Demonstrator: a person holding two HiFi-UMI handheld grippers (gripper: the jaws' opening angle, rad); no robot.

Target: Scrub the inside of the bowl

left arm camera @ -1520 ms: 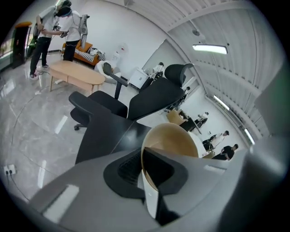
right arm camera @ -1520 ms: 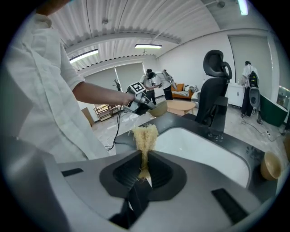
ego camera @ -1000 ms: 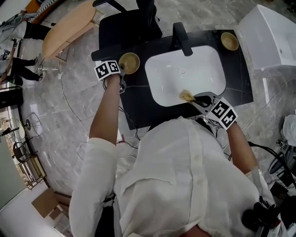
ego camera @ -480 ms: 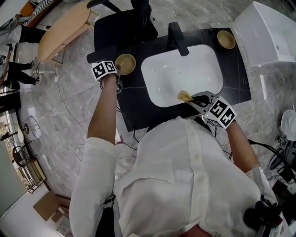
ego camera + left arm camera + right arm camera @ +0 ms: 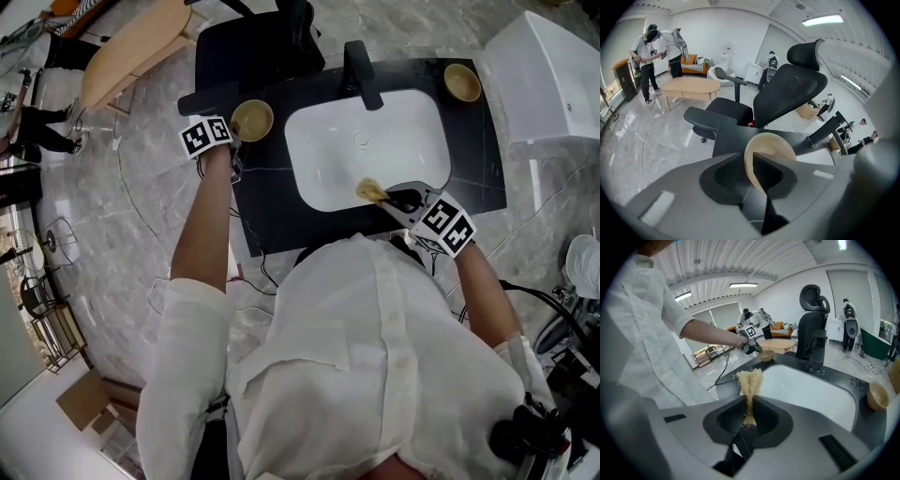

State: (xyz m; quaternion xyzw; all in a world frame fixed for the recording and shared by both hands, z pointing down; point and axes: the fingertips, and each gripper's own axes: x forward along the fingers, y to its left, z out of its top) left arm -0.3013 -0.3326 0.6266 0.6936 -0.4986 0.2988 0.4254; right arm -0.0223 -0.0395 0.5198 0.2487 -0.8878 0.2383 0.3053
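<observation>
As I judge it, the step in hand is bringing bowl and scrubber together, and neither is yet placed for that. The round, pale wooden bowl [image 5: 251, 119] sits upright on the glossy black table [image 5: 281, 211], just left of the white oval sink [image 5: 370, 155] and near the black tap [image 5: 361, 67]. The left claw [image 5: 751, 165] straddles the bowl's near rim. Its jaws have just been opening, and the thin rim stands between the ribbed pads with a gap showing beside it, so this claw is released rather than gripping. The right claw [image 5: 749, 414] is clenched on a straw-coloured fibre scrubber [image 5: 750, 379], a stiff, frayed tuft that fans out above the pads. It is held over the sink's near edge, well apart from the bowl. To do this well, the left claw likely needs a firm bite on the rim or a steadying press. The bowl's smooth curved wall would probably let it slide or tip on the glossy table under scrubbing. The tuft should then go down into the hollow and sweep round the wall, pressed just enough to bend the fibres. A second, similar wooden bowl [image 5: 462, 82] stands at the table's far right corner.
</observation>
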